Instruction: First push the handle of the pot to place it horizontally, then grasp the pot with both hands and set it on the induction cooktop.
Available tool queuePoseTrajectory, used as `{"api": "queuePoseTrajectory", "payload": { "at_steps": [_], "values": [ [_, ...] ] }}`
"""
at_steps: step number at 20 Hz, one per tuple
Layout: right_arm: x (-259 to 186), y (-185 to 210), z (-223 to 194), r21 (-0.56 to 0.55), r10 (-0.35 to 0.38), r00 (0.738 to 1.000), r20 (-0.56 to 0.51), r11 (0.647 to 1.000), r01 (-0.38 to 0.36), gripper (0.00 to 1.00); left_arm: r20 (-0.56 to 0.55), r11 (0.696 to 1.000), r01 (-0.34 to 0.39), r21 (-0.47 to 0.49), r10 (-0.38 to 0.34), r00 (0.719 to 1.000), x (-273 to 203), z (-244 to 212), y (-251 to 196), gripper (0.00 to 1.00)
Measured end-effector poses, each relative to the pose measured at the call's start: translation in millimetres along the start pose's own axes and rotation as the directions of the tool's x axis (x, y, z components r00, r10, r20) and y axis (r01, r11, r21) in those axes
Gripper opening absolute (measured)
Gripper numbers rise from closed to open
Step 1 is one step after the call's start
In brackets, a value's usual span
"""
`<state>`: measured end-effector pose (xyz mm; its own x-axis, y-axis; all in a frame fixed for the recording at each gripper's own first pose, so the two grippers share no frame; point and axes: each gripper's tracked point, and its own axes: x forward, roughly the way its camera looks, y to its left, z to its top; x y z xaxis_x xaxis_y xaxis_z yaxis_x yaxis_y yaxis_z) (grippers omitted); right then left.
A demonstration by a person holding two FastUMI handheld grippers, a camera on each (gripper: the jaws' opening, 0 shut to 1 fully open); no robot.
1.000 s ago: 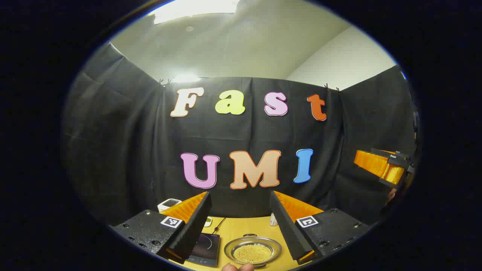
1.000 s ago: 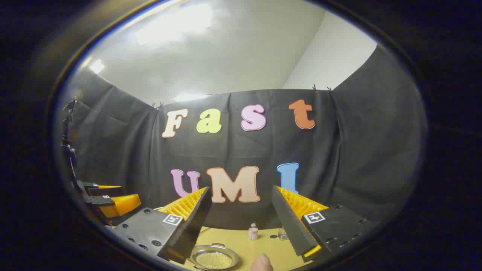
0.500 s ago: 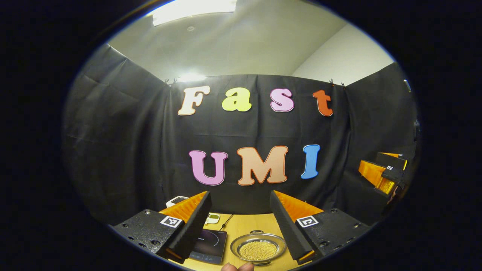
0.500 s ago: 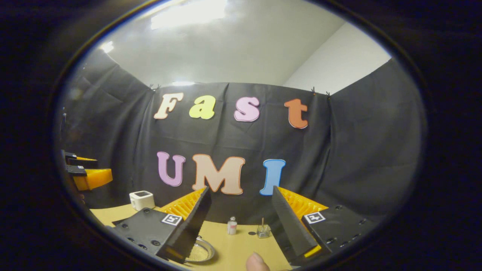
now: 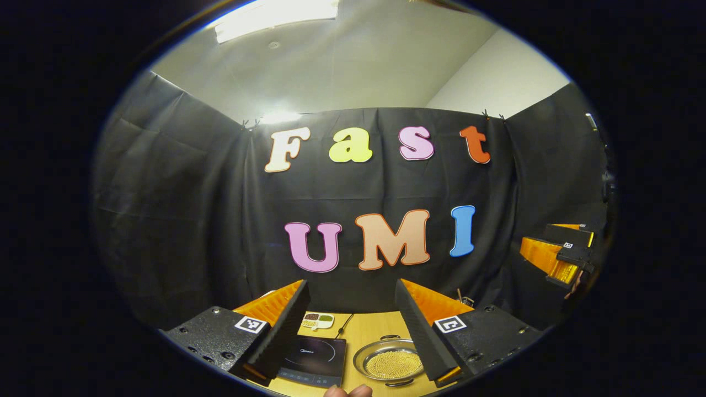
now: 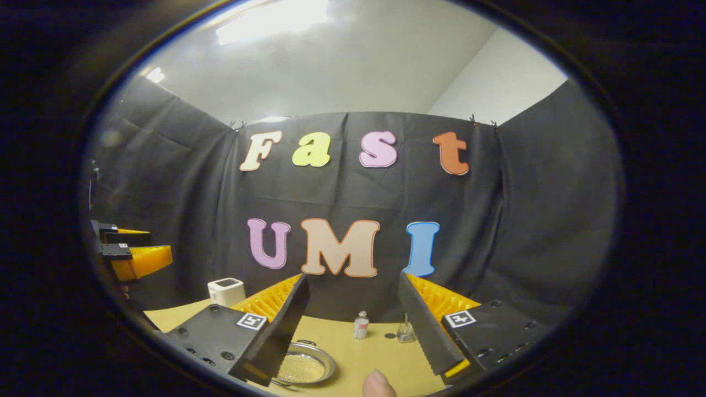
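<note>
The pot (image 5: pixel 389 361) is a shallow steel pan holding yellow grains, with small loop handles at its far and near rims. It stands on the wooden table (image 5: pixel 367 328), just right of the black induction cooktop (image 5: pixel 317 355). My left gripper (image 5: pixel 351 282) hovers open above and in front of both, holding nothing. My right gripper (image 6: pixel 352 275) is open too, with the pot (image 6: pixel 305 365) low at its left finger. Each gripper sees the other at the side: the right gripper (image 5: pixel 543 240), the left gripper (image 6: pixel 157 242).
A small divided dish (image 5: pixel 318 318) and a cable (image 5: pixel 345 322) lie behind the cooktop. A white box (image 6: pixel 226 290) stands at the table's far left; a small bottle (image 6: pixel 360 325) and a glass (image 6: pixel 405 331) stand at the back. A thumb (image 6: pixel 378 383) shows below.
The left view has swung left and tipped down, showing more of the cooktop and pot. The right view has swung and dipped, bringing the white box into sight. Both grippers stay open.
</note>
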<state>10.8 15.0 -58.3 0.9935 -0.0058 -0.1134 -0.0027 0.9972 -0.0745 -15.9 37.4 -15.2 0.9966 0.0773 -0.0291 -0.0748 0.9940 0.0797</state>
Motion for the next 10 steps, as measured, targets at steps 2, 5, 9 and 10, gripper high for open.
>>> {"api": "queuePoseTrajectory", "payload": {
  "at_steps": [2, 5, 9, 10],
  "values": [
    [1, 13, -10, 0.015, 0.012, 0.999, -0.029, 1.000, -0.012, 0.96, -0.009, 1.000, 0.005, -0.022, -0.005, 1.000, -3, -7, 6, 0.92],
    [2, 39, -22, 0.041, 0.029, 0.998, -0.058, 0.999, -0.026, 0.96, -0.014, 1.000, 0.003, -0.028, -0.003, 1.000, -6, -12, 28, 0.92],
    [5, 88, -58, 0.092, 0.084, 0.982, -0.171, 0.993, -0.069, 0.96, -0.004, 1.000, 0.019, -0.016, -0.019, 1.000, -11, -23, 54, 0.94],
    [6, 99, -65, 0.108, 0.095, 0.975, -0.199, 0.991, -0.074, 0.92, -0.007, 1.000, 0.024, -0.017, -0.024, 1.000, -10, -28, 60, 0.92]
  ]
}}
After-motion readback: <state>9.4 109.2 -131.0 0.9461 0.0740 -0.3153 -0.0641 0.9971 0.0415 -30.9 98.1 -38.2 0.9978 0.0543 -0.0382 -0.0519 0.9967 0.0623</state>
